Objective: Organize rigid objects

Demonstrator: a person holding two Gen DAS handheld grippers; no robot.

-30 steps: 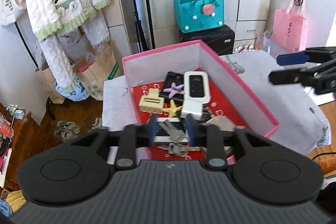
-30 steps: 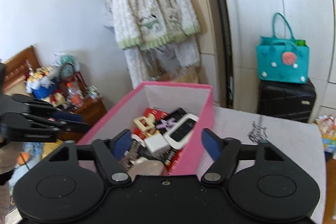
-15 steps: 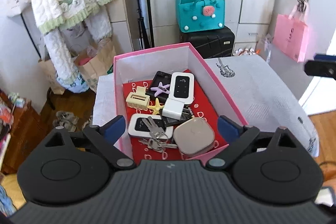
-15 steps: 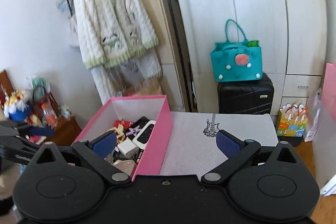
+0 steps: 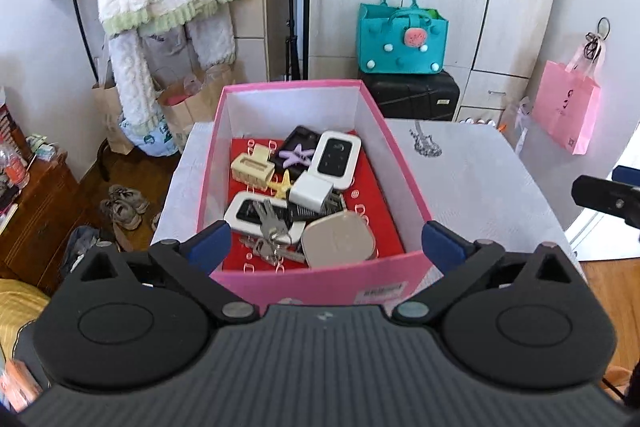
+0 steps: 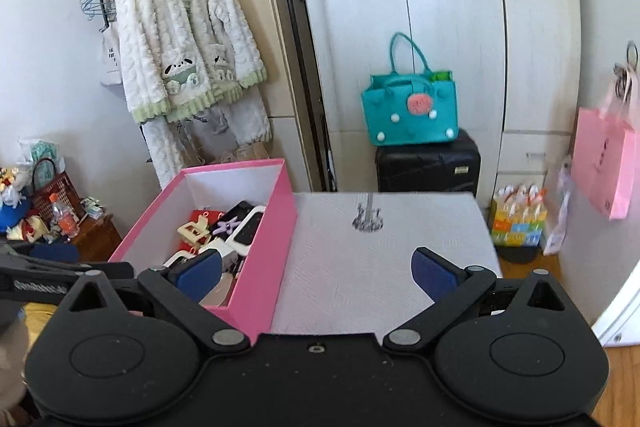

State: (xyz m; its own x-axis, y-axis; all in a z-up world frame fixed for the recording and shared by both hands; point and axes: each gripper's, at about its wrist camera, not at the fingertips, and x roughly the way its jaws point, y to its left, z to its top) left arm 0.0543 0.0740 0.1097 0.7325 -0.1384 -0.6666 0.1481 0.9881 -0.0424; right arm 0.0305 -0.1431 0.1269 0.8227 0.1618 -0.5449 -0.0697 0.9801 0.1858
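The left gripper (image 5: 324,243) has just opened its jaws wide; the keys (image 5: 272,231) lie in the pink box (image 5: 320,287). The right gripper (image 6: 316,273) is wide apart too, maybe empty.

A table (image 6: 400,267) covered with a white cloth (image 5: 472,179) carries a pink box (image 5: 320,287) on its left part, and the cloth shows a small dark print (image 6: 367,219).

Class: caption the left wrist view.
Open left gripper hovers above pink cardboard box of keys, chargers, clips.
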